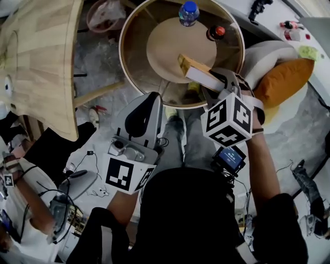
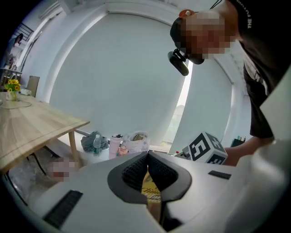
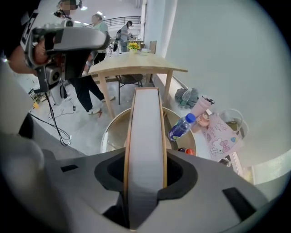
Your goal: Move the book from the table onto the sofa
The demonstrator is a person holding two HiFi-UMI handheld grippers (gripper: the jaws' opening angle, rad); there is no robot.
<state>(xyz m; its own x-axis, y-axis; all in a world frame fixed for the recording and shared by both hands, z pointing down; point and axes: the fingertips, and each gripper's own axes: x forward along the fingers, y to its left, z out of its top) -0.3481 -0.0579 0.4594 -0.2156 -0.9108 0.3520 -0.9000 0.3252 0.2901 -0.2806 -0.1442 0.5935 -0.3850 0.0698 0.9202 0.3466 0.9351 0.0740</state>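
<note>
Round table [image 1: 165, 46], book [image 1: 198, 72] clamped (right gripper [image 1: 219, 82])

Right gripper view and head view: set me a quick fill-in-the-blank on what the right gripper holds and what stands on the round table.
1. The right gripper is shut on a yellow-covered ____.
2. The clear plastic bottle on the round glass-topped table has a ____ cap.
3. The small dark bottle near it has a ____ cap.
Missing words: book; blue; red.

Book [image 1: 198, 72] seemingly above table [image 1: 122, 47] (bottle [image 1: 188, 13] behind).
</note>
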